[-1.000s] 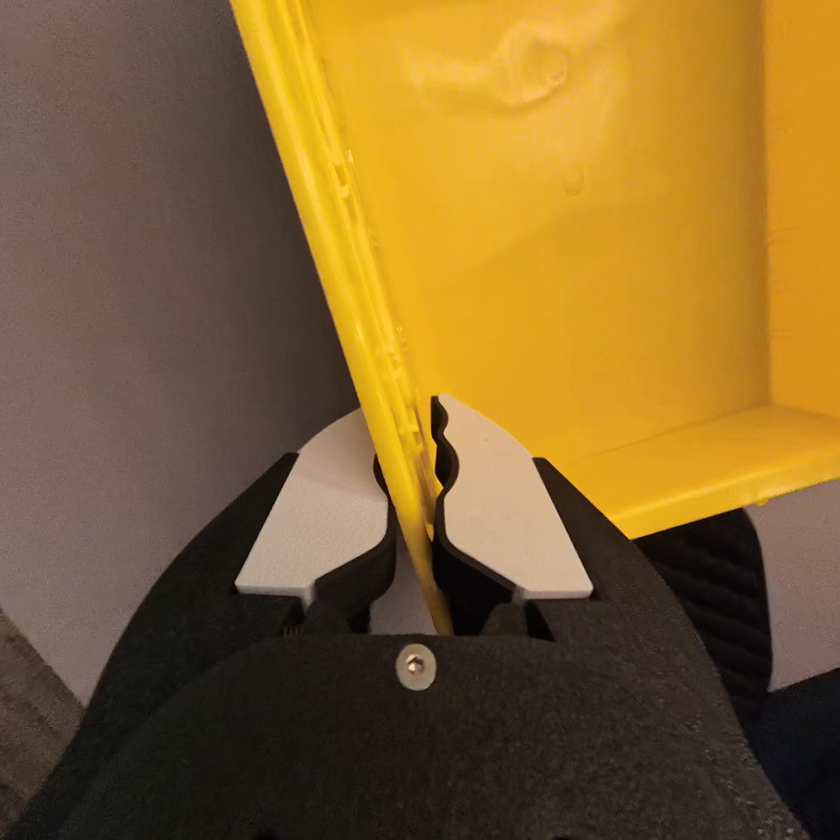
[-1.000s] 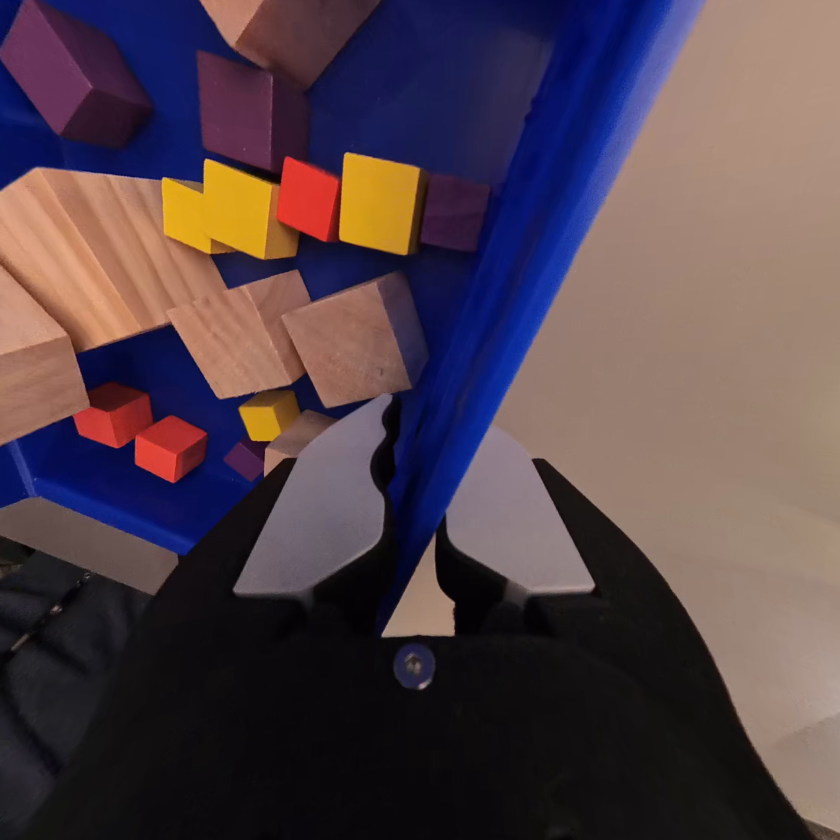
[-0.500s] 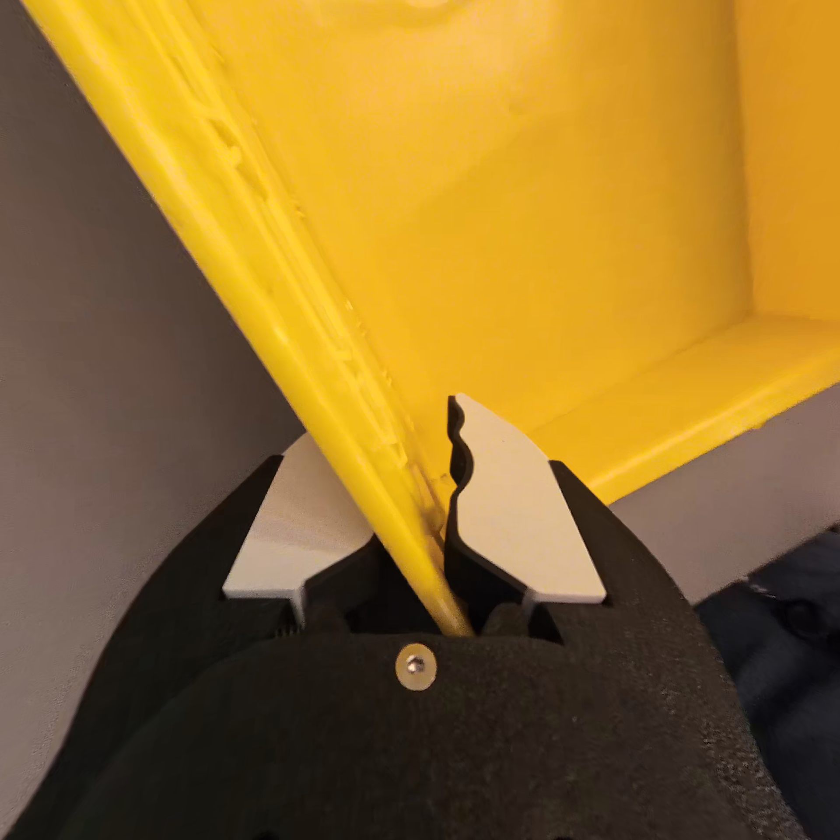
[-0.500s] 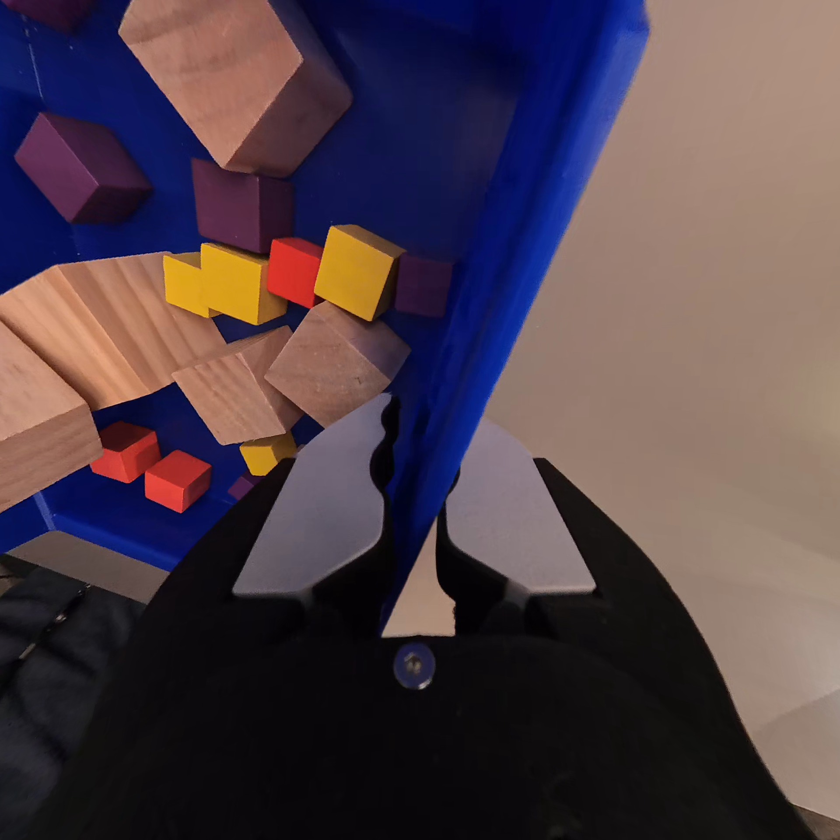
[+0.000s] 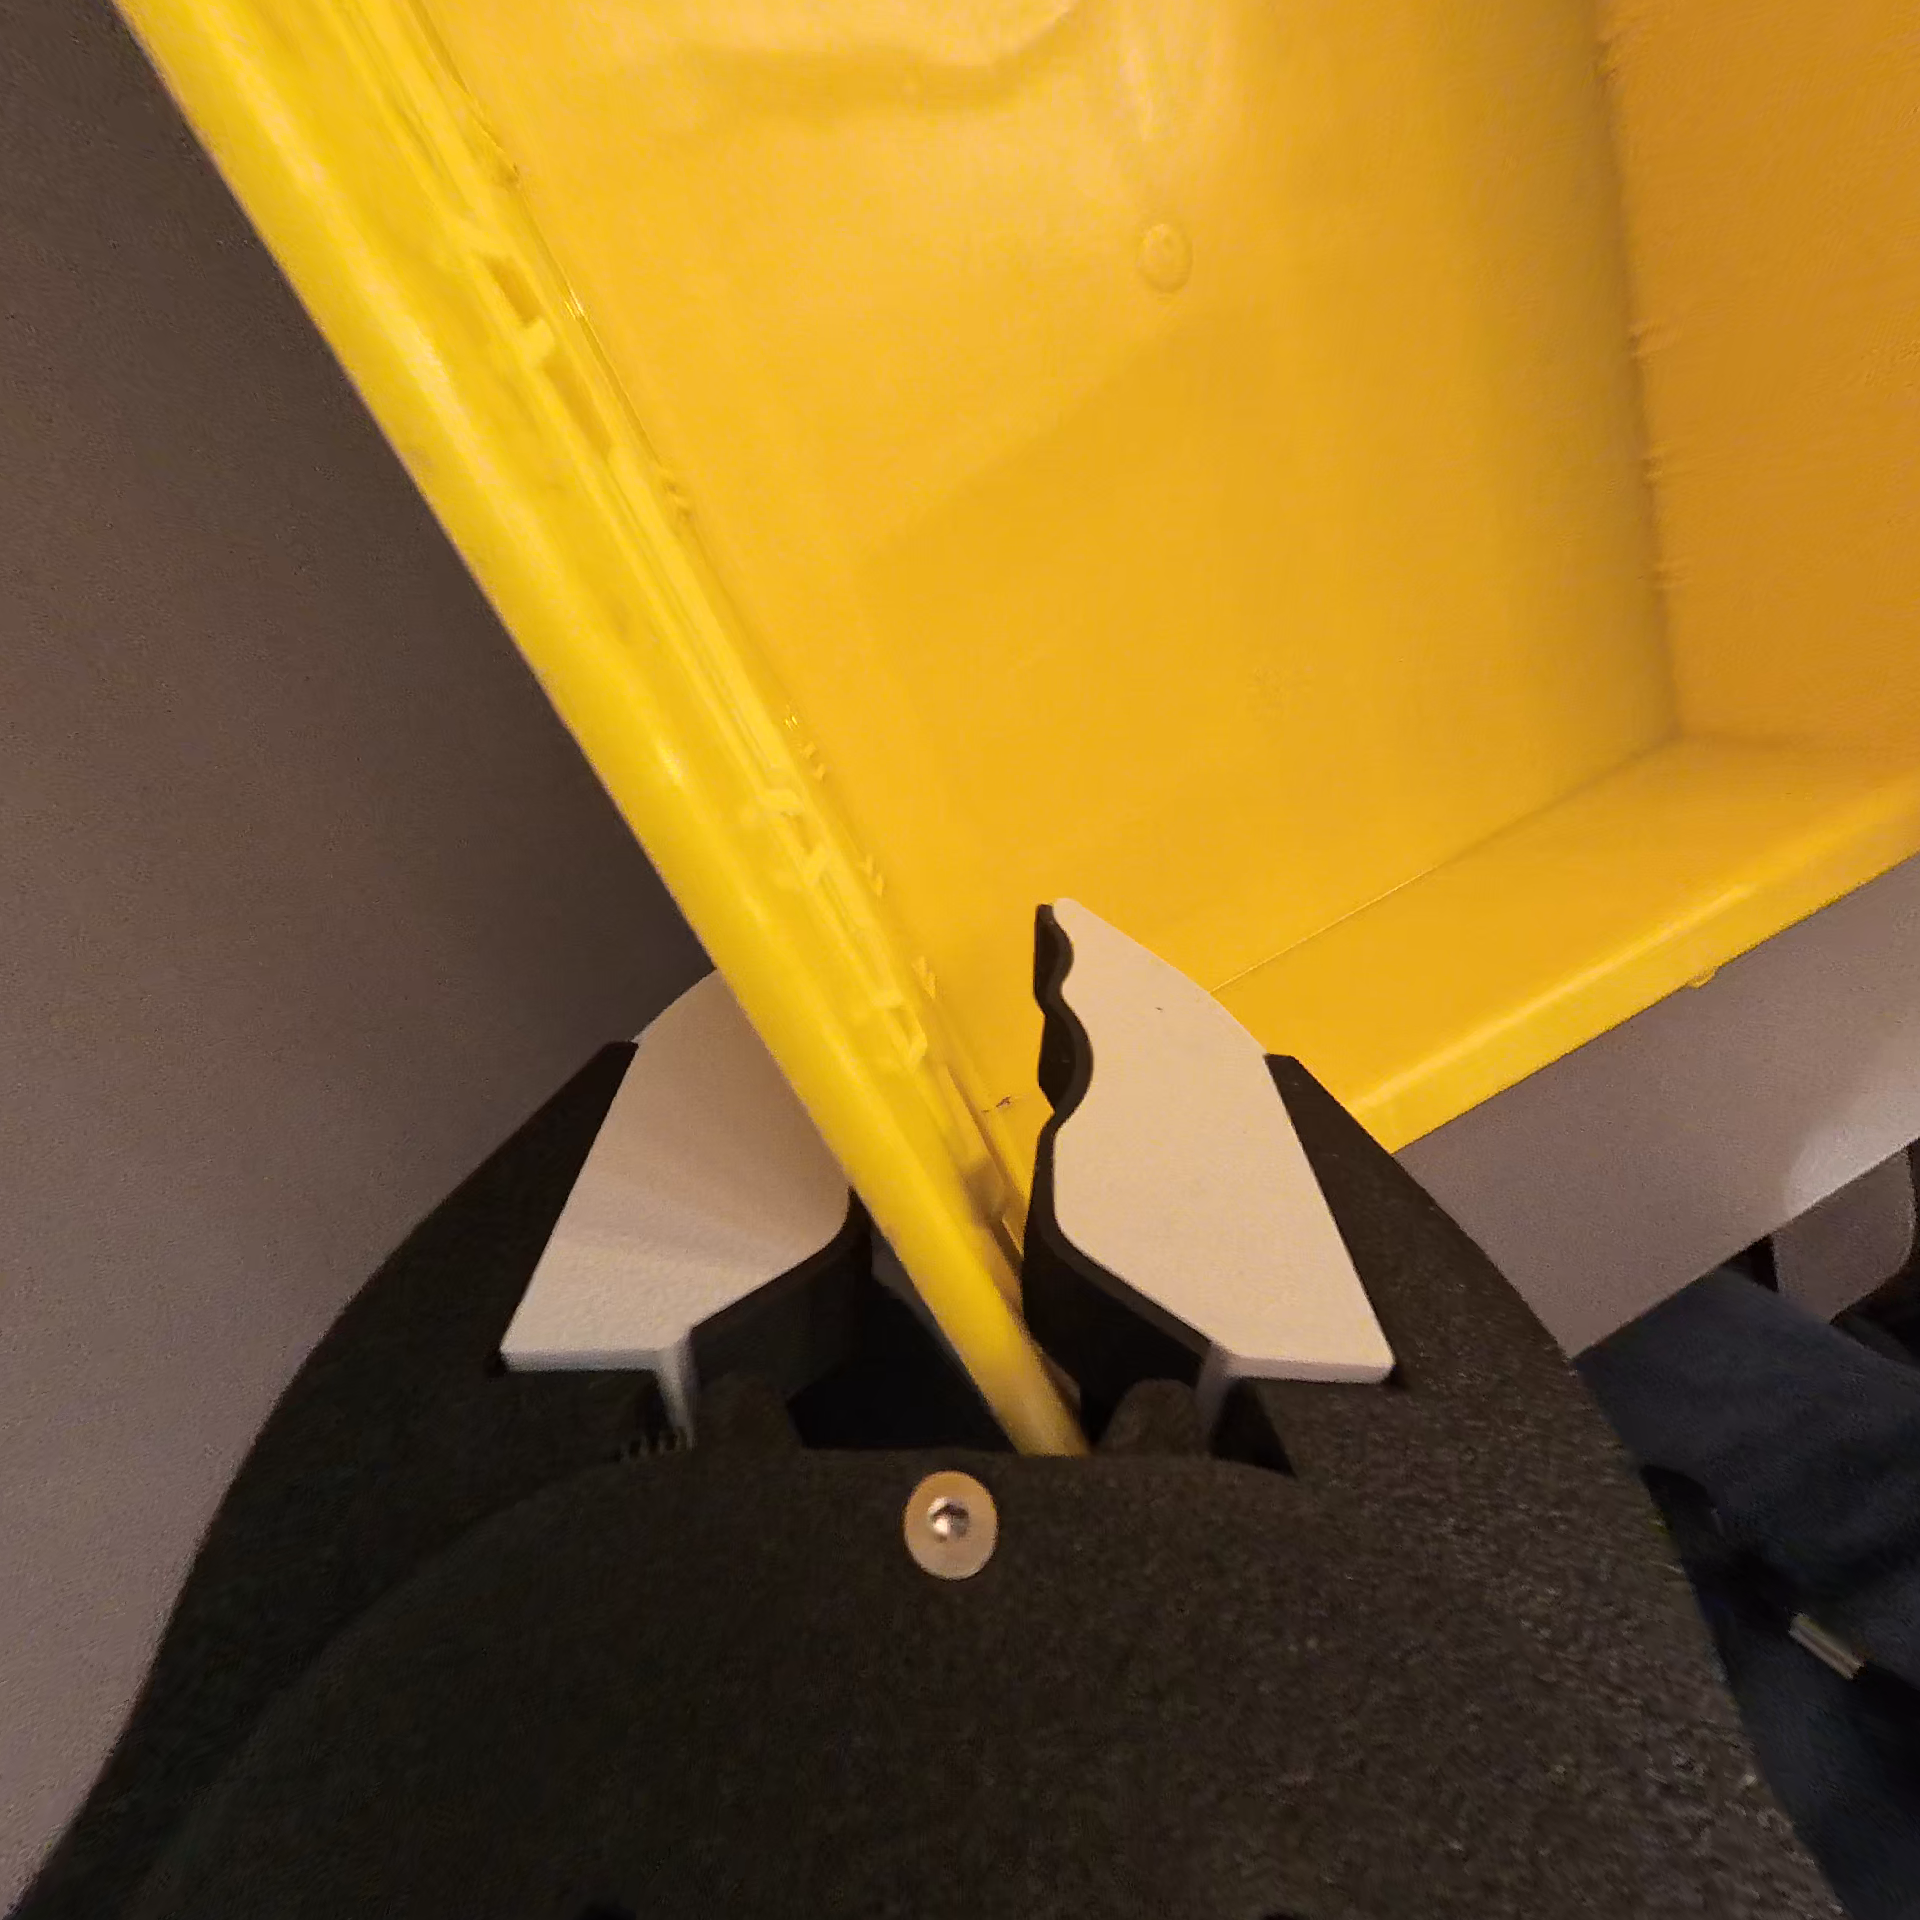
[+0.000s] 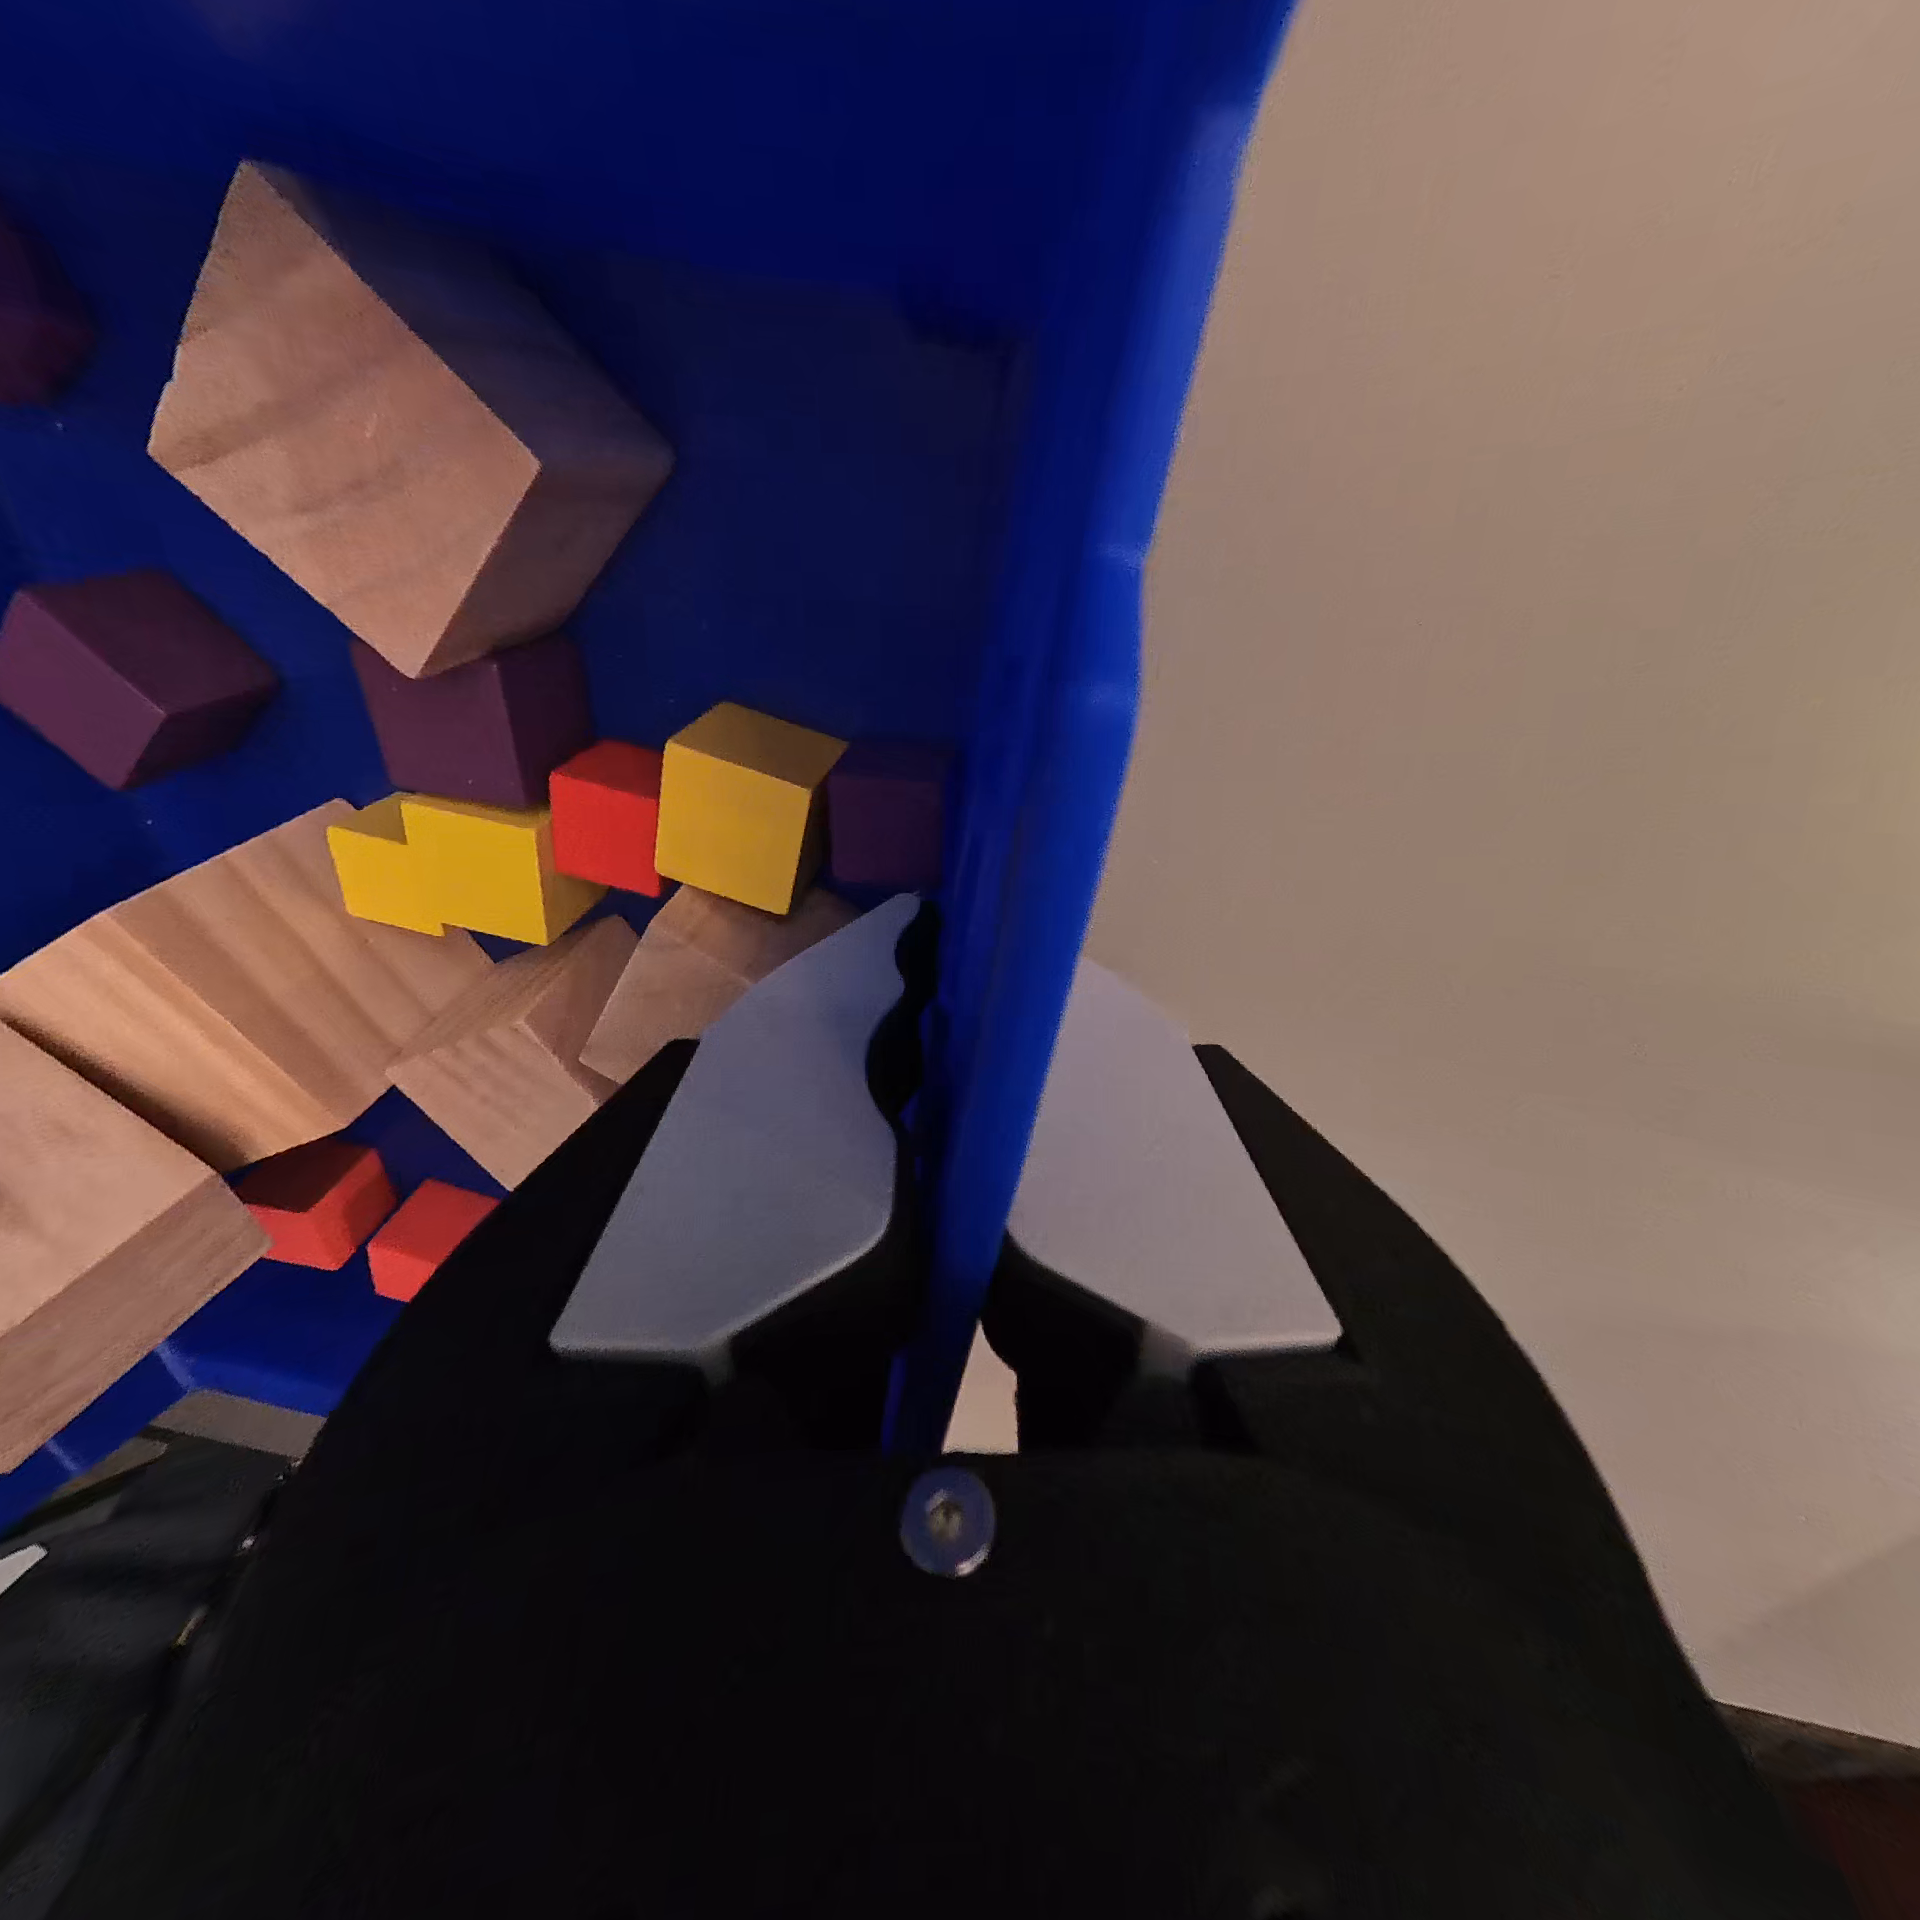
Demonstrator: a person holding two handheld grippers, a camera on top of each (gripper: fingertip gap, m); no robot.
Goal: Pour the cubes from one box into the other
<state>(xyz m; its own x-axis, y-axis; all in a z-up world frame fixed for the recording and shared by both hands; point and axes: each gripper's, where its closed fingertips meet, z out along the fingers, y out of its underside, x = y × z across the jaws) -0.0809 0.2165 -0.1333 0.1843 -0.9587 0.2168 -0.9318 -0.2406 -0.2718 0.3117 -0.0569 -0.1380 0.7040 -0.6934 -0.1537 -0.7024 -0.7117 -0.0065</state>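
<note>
My left gripper (image 5: 935, 1049) is shut on the side wall of a yellow box (image 5: 1195, 520), which hangs tilted in front of it; I see no cubes inside. My right gripper (image 6: 987, 987) is shut on the right wall of a blue box (image 6: 1070, 623). The blue box holds several cubes: large plain wooden ones (image 6: 384, 426), purple ones (image 6: 125, 675), yellow ones (image 6: 738, 810) and red ones (image 6: 608, 816). The cubes lie heaped toward the box's lower left side and against the wall I grip.
A plain grey wall (image 5: 208, 727) fills the left of the left wrist view; a beige wall (image 6: 1558, 727) fills the right of the right wrist view. Dark blue fabric (image 5: 1787, 1507) shows at the lower right under the yellow box.
The blue box has turned more upright in the right wrist view and its cubes have slid down toward my gripper. The yellow box has tilted a little in the left grip.
</note>
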